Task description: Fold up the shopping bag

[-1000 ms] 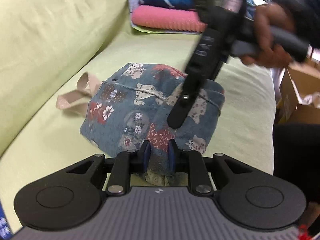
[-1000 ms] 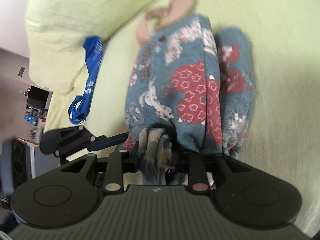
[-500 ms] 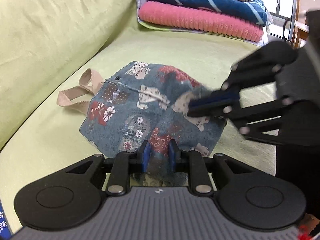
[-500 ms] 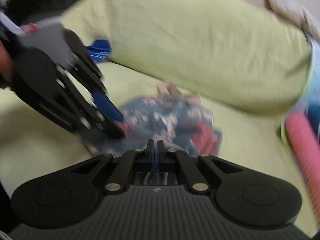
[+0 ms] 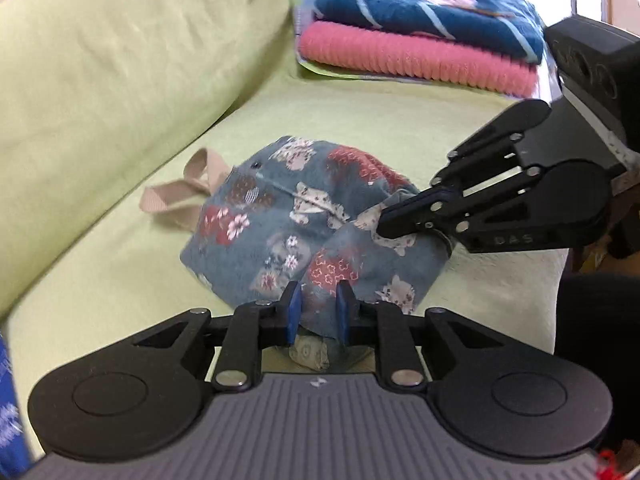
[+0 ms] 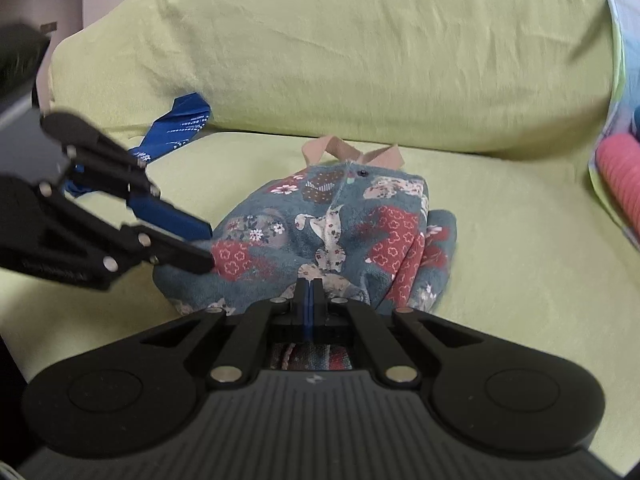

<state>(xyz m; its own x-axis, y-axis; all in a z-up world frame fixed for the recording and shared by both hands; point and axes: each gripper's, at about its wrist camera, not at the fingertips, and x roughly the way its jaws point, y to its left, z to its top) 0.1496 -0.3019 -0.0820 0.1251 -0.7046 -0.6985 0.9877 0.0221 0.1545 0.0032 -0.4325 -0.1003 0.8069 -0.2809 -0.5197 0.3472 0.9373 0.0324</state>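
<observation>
— Though bunched into a mound, easy to place: shopping bag (image 5: 288, 220) lying mid-seat on green sofa (image 5: 120, 280), tan handles (image 5: 180, 192) toward the backrest.
— And left gripper (image 5: 316, 312)?
— Clamped on the bag's near edge, fabric filling the gap between blue pads.
— Right gripper (image 5: 384, 224)?
— Pinched tight on a fold at the bag's right side, cloth tented at the tips.
— Beyond?
— Folded towels (image 5: 420, 40) stacked at the far end; blue strap (image 6: 176, 132) against the backrest.
</observation>
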